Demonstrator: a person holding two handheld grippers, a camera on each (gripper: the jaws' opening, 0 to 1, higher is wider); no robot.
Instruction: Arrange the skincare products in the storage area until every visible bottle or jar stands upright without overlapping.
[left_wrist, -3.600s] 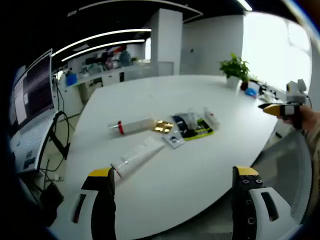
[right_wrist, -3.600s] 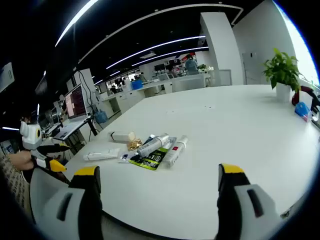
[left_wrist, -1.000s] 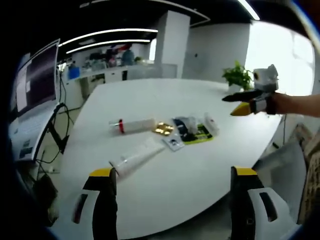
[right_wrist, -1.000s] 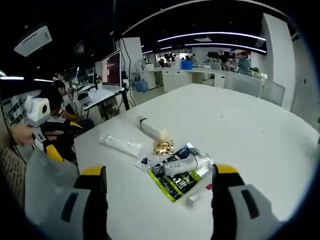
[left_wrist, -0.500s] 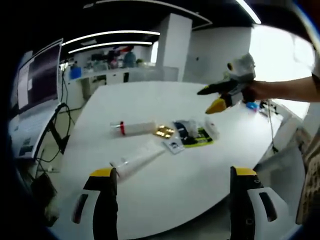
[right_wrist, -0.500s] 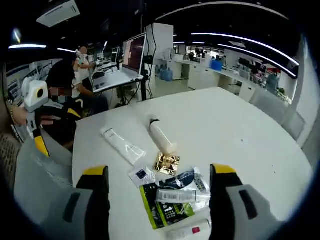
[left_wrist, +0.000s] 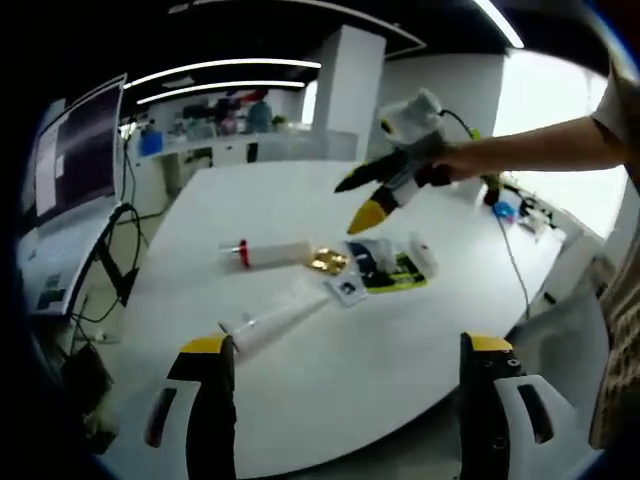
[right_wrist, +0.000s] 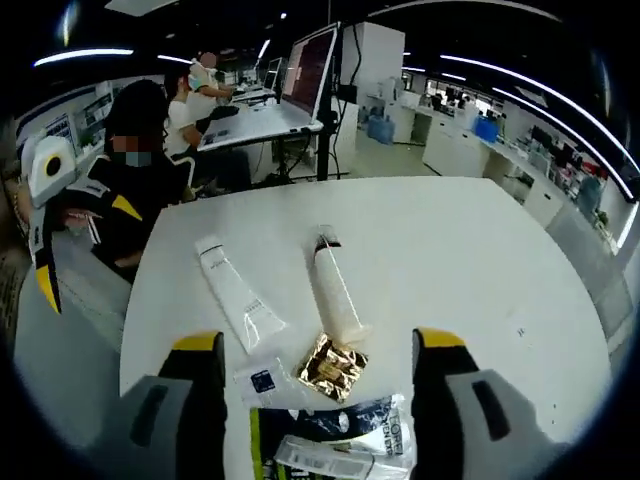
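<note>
Several skincare items lie flat mid-table. A white tube with a red band (left_wrist: 268, 251) and a long white tube (left_wrist: 280, 315) lie to the left of a gold foil sachet (left_wrist: 327, 262), a small sachet (left_wrist: 347, 288) and a green-black packet (left_wrist: 398, 268) with a bottle (left_wrist: 372, 250) on it. My left gripper (left_wrist: 346, 345) stands open at the near table edge. My right gripper (left_wrist: 362, 200) hovers open above the pile. In the right gripper view my right gripper (right_wrist: 318, 342) looks down on the gold sachet (right_wrist: 333, 365), the dark-capped tube (right_wrist: 337, 290) and the flat tube (right_wrist: 237, 295).
The white table (left_wrist: 300, 390) curves away to a rounded edge. A monitor (left_wrist: 70, 165) on a stand sits off its left side. People sit at a desk (right_wrist: 250, 120) beyond the table. My left gripper (right_wrist: 85, 245) shows at the left of the right gripper view.
My right gripper has swung in from the table's right side to above the pile, tilting down onto the tubes and sachet. My left gripper has stayed put and open.
</note>
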